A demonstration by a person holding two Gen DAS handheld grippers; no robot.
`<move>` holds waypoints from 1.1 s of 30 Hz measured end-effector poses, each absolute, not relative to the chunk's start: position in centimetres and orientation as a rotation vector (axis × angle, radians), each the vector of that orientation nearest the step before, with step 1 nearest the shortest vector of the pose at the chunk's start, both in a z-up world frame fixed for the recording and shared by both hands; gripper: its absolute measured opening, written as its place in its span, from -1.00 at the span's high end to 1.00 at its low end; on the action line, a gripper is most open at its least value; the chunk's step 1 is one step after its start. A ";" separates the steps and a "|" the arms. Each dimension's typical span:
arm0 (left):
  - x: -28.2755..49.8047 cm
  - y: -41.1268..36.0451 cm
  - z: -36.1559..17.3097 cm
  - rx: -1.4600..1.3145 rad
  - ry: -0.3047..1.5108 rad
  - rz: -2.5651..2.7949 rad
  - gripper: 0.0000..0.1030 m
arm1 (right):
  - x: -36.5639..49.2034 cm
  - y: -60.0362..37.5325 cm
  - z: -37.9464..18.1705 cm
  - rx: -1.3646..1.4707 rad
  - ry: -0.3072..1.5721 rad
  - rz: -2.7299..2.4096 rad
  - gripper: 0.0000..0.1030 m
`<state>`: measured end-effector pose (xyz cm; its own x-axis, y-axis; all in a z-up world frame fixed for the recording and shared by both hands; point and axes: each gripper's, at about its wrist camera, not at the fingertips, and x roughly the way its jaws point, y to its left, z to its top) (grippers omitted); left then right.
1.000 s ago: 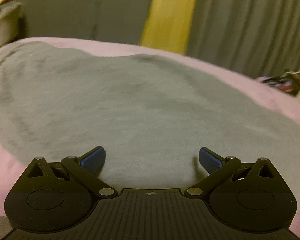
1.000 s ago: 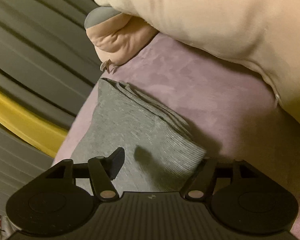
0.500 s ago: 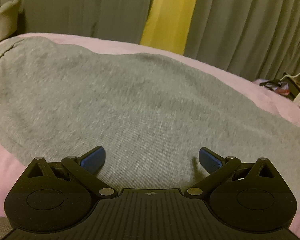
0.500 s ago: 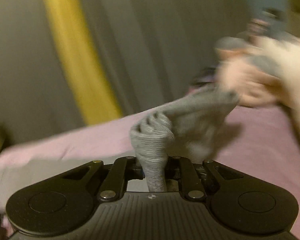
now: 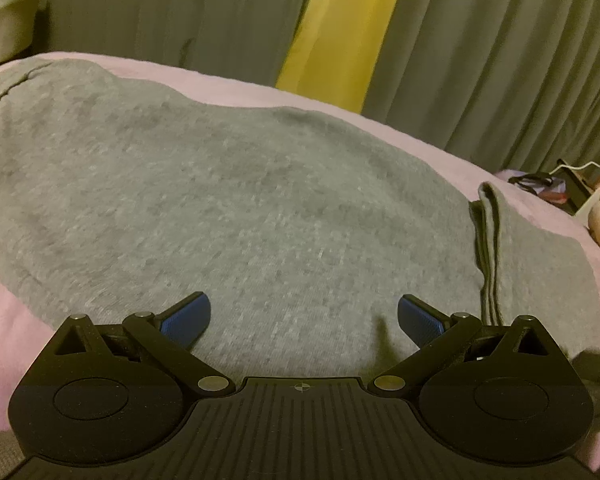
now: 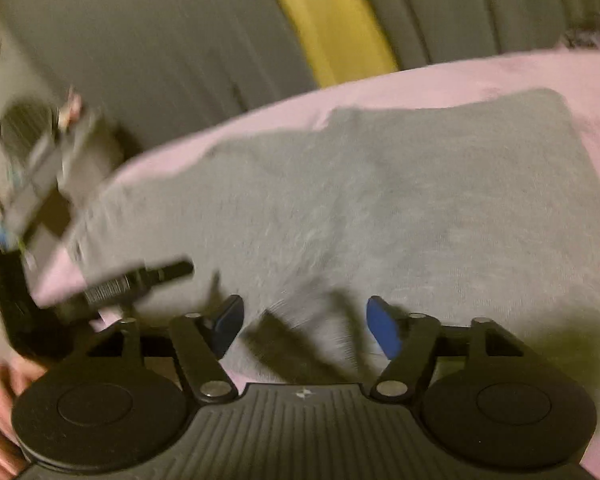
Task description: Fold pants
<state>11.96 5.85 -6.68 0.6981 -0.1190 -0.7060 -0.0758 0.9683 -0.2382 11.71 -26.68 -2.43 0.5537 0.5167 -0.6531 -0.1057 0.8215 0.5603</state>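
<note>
Item one: grey sweatpants (image 5: 228,208), jersey knit. I see them lying spread flat over the pink bedcover (image 5: 236,84), filling most of the left wrist view. A ribbed cuff (image 5: 490,240) lies folded back on top of the fabric at the right side of that view, its edge standing up a little. In the right wrist view, which is blurred, the same garment (image 6: 400,208) shows as a broad grey panel with a squared far corner on the cover.

Item two: left gripper (image 5: 304,320). I hold it above the pants, angled down at them; its blue pads (image 5: 186,320) stand wide apart with nothing between them, only cloth lying below.

Item three: right gripper (image 6: 304,326). Its jaws have just been opening; the blue pads (image 6: 384,330) now stand apart and I see no cloth pinched between them, only grey fabric lying beneath.

Item four: surroundings. Grey curtains (image 5: 492,52) with a yellow strip (image 5: 340,28) hang behind the bed. At the left edge of the right wrist view sits a blurred dark device (image 6: 112,288); I cannot tell what it is. Small clutter (image 5: 556,192) rests at the far right of the bed.
</note>
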 end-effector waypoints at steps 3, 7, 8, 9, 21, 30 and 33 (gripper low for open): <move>11.8 5.4 -6.5 -0.241 0.806 -0.042 -1.00 | 11.2 -29.5 -3.3 0.405 0.981 0.157 -0.62; 10.8 4.4 -5.7 -0.211 0.802 -0.106 -1.00 | 10.6 -29.9 -3.4 0.312 0.986 0.035 -0.64; 10.5 4.0 -5.4 -0.211 0.793 -0.133 -1.00 | 10.4 -29.9 -3.1 0.302 0.966 0.029 -0.66; 10.2 3.6 -5.1 -0.223 0.790 -0.157 -1.00 | 10.3 -30.0 -3.0 0.315 0.952 0.037 -0.68; 11.5 -2.5 -4.8 -0.370 0.915 -0.315 -1.00 | 8.8 -33.6 -3.3 0.528 0.891 -0.081 -0.80; 11.9 -4.9 -5.8 -0.254 0.954 -0.291 -1.00 | 11.4 -29.7 -5.1 0.253 1.006 -0.081 -0.93; 11.8 -4.9 -6.2 -0.242 0.964 -0.292 -1.00 | 11.4 -29.5 -5.3 0.231 1.018 -0.085 -0.93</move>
<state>11.80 -4.90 -6.17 0.5367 -0.3490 -0.7682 0.1361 0.9343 -0.3294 11.43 -29.54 -5.27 0.5241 0.0369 -0.8508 0.1771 0.9725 0.1513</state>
